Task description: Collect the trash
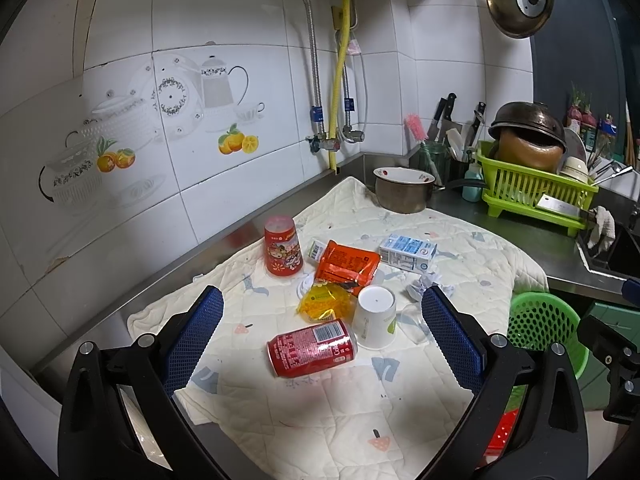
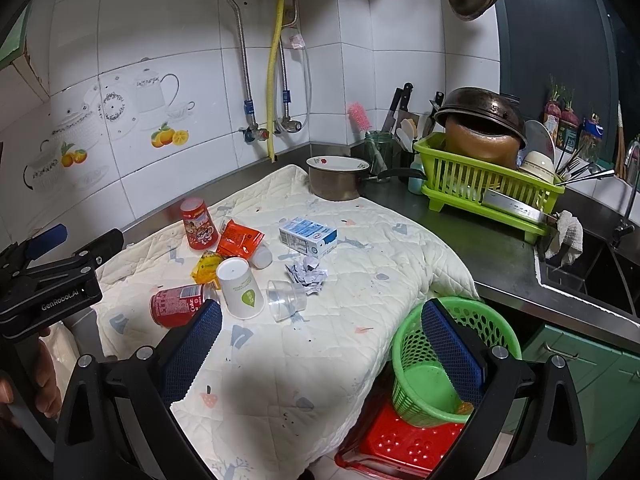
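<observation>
Cola can [image 1: 312,347]: on its side, long axis crosswise, just ahead of left gripper [image 1: 322,332]; both grippers' fingers spread, empty.

Home kitchen (dish rack [image 2: 486,188], sink [image 2: 588,276])

A dented red cola can [image 1: 312,347] lies on its side on the cream quilted cloth [image 1: 400,408], beside an upturned white paper cup [image 1: 376,317]; crumpled white paper [image 2: 307,276] lies nearby; green perforated plastic basket [image 2: 424,384] stands below its edge.

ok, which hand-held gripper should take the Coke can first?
Left, probably. The Coke can lies just ahead of the open left hand-held gripper, between its fingers. The right hand-held gripper straddles bare cloth and the green basket.
</observation>
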`<state>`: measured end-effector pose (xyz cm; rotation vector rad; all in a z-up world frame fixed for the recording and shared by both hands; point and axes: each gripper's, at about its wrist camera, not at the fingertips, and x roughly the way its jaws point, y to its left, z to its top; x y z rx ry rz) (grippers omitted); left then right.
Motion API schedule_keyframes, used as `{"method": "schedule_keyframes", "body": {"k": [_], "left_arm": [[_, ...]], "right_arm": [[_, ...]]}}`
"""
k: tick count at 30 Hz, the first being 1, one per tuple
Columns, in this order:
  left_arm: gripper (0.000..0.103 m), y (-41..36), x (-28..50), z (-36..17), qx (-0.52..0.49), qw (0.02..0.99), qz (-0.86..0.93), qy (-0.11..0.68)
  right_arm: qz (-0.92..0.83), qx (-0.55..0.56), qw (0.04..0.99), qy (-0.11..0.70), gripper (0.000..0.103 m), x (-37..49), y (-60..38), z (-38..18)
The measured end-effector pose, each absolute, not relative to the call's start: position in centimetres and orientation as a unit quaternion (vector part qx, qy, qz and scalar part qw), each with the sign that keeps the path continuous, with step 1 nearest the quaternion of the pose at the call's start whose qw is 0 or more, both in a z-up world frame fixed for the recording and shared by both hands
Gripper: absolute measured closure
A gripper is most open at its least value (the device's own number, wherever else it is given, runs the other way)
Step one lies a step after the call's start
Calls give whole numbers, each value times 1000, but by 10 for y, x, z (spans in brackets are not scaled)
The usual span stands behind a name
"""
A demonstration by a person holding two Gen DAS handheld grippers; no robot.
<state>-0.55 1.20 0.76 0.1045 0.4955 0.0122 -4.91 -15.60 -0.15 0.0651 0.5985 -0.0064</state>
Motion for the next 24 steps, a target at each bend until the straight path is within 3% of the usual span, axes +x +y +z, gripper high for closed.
{"method": "schedule_keyframes", "body": {"k": [24], "left_arm": [[5, 15, -1, 3, 49, 967, 12, 251]], "right_arm": [[7, 30, 953, 302, 6, -40, -151, -6]]}}
